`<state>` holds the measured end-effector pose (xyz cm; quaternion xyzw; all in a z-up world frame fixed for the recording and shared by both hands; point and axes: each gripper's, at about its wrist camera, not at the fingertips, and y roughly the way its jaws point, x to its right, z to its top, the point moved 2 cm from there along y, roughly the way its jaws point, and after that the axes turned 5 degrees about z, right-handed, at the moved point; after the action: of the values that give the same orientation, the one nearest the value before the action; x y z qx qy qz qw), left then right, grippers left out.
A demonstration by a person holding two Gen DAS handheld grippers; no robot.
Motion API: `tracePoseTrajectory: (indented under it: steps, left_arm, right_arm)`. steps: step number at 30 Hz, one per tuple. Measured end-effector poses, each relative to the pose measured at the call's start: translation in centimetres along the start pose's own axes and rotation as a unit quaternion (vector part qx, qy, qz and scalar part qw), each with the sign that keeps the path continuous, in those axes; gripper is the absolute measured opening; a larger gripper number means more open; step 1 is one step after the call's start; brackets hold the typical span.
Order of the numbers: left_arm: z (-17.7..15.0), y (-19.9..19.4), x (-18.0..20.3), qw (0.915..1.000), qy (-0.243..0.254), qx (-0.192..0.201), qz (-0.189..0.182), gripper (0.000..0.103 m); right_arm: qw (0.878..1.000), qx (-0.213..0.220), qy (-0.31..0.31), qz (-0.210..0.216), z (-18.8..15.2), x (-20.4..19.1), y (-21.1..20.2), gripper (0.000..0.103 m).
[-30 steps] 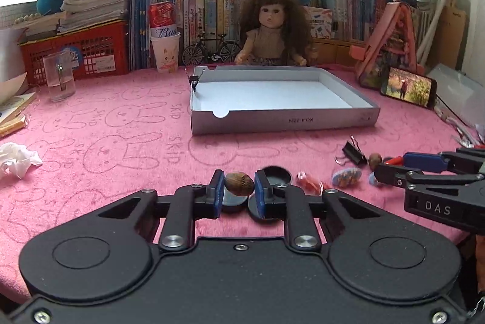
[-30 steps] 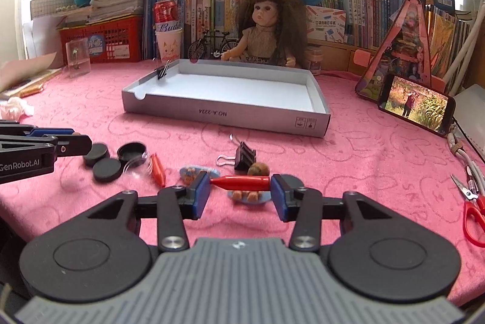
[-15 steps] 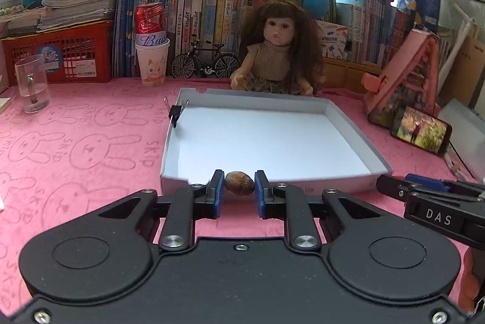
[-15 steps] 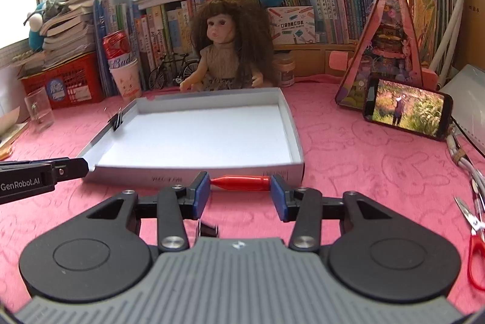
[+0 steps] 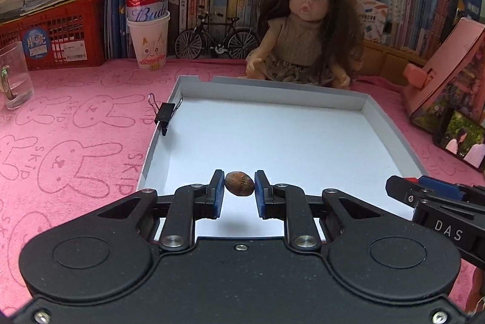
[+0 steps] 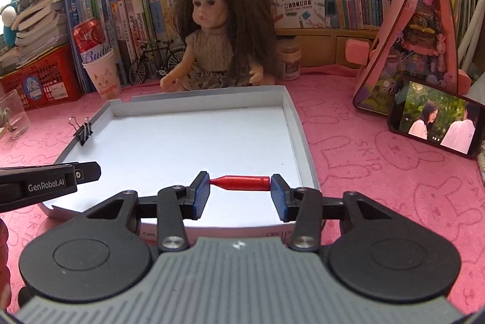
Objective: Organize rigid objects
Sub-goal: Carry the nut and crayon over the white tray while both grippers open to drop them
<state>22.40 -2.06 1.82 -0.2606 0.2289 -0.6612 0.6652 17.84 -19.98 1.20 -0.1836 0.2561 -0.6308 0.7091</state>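
The left hand-held gripper [image 5: 239,190] pinches a brown nut [image 5: 239,183] between its blue pads, above the near left part of the white tray [image 5: 303,142]. The right hand-held gripper [image 6: 240,194] clamps a red cap [image 6: 241,183] end to end, over the tray's [image 6: 298,124] near right part. A black binder clip [image 5: 163,113] grips the tray's left wall. The tray sits on the pink desk [image 5: 75,127], with a doll [image 6: 216,42] seated just behind it and a phone [image 6: 436,121] to the right.
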Motion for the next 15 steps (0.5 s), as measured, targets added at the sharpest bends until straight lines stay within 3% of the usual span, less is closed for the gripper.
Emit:
tracePoseTrajectory:
  steps: [15]
  left_arm:
    - [-0.9, 2.4, 1.0, 0.9996, 0.010, -0.022, 0.013, 0.020]
  right_arm:
    - [0.999, -0.038, 0.015, -0.009, -0.3, 0.9, 3.1, 0.050]
